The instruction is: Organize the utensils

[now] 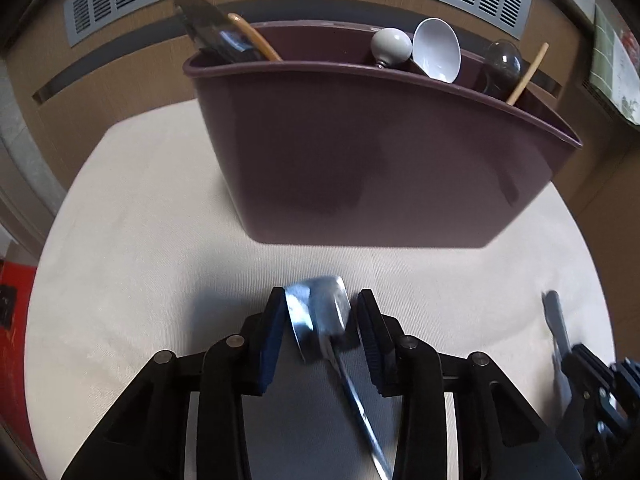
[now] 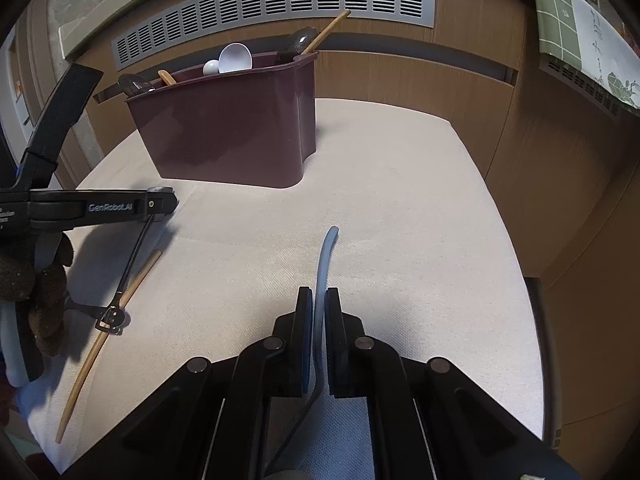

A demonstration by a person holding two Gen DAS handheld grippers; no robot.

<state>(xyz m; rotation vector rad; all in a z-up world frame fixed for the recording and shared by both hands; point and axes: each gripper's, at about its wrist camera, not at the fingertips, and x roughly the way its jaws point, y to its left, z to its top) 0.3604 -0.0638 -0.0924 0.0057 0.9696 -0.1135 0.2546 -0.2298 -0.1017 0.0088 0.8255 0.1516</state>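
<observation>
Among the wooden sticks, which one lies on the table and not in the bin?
The long chopstick lying flat on the cloth near the left gripper. The other sticks stand in the maroon bin.

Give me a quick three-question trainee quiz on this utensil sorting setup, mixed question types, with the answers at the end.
1. True or false: the right gripper is shut on a thin grey utensil handle.
2. Short answer: what sits between the fingers of the left gripper?
3. On the table, the loose wooden chopstick lies nearest: A) the left gripper, B) the right gripper, C) the maroon bin.

Key
1. True.
2. A metal spoon, held by its bowl.
3. A.
</observation>
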